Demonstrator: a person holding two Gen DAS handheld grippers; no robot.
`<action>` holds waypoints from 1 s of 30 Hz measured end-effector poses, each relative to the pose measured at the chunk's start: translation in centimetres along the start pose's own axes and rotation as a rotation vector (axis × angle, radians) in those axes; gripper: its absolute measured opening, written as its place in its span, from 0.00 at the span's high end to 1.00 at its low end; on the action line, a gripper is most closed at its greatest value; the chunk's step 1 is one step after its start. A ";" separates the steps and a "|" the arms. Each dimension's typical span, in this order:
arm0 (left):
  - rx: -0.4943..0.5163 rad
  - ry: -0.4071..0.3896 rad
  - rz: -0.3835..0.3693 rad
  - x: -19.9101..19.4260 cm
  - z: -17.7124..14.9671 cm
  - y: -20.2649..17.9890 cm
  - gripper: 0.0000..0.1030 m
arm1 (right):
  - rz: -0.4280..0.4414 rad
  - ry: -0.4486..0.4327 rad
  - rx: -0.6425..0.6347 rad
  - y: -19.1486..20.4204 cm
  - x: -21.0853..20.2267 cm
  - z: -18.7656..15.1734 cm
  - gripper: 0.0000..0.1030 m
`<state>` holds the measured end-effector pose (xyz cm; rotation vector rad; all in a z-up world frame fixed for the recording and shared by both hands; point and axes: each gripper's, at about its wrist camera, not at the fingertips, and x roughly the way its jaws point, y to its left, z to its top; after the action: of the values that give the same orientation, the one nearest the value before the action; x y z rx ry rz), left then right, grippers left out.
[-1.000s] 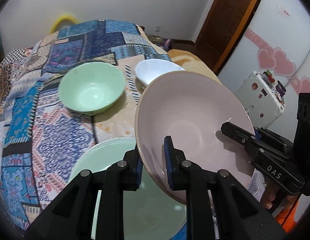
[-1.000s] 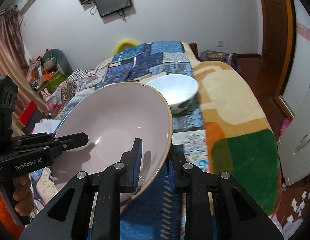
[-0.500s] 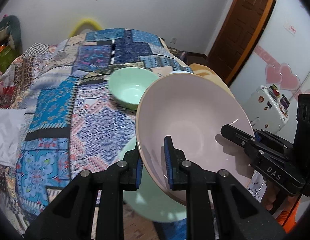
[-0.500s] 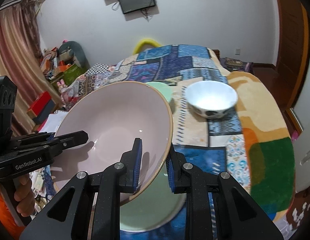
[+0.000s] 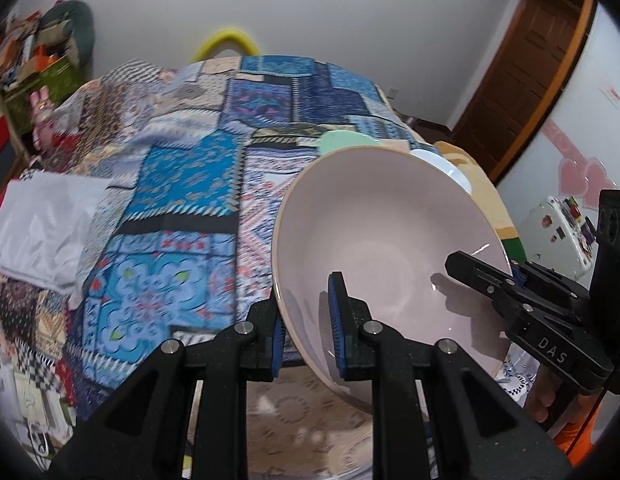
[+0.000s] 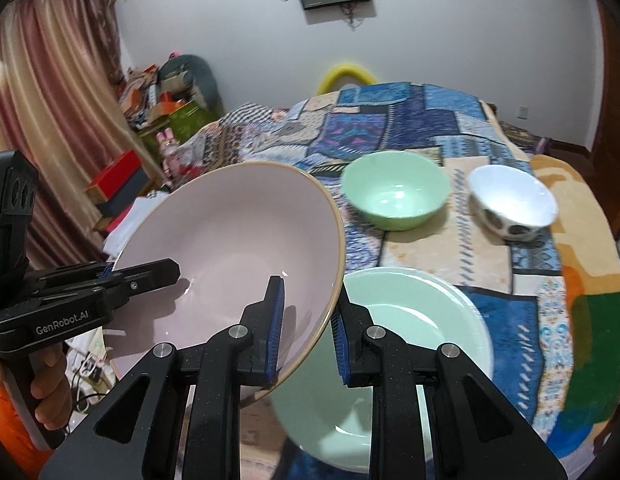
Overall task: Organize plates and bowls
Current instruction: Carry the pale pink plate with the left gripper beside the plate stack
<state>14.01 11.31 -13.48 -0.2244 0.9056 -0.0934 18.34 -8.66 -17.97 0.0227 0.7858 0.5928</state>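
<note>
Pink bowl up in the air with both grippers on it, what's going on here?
A person is carrying the large pink bowl with both handheld grippers: the left gripper and right gripper each clamp opposite sides of its rim, holding it tilted above the patchwork-covered table. On the table sit a pale green plate, a green bowl and a white bowl.

A large pink bowl (image 6: pixel 230 256) is held tilted above the patchwork-covered table (image 6: pixel 429 128), its near right rim clamped between the pads of the right gripper (image 6: pixel 308 330) and its left rim pinched by the left gripper (image 6: pixel 150 276). Below and to the right, a pale green plate (image 6: pixel 409 340) is seen on the cloth. Farther off, a green bowl (image 6: pixel 395 190) and a white bowl (image 6: pixel 511 202) are set side by side, apart.
</note>
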 end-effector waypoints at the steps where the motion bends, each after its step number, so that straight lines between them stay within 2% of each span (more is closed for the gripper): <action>1: -0.008 0.000 0.005 -0.1 -0.2 0.6 0.82 | 0.007 0.006 -0.008 0.5 0.3 0.0 0.80; 14: -0.108 0.016 0.069 -0.3 -2.0 6.9 0.82 | 0.078 0.096 -0.054 4.6 4.8 -0.3 0.80; 30: -0.171 0.089 0.110 3.3 -3.6 11.7 0.82 | 0.098 0.214 -0.074 6.6 10.0 -1.5 0.80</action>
<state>13.05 21.55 -20.93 -0.3311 1.0138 0.0768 19.58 1.66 -24.05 -0.0720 0.9732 0.7248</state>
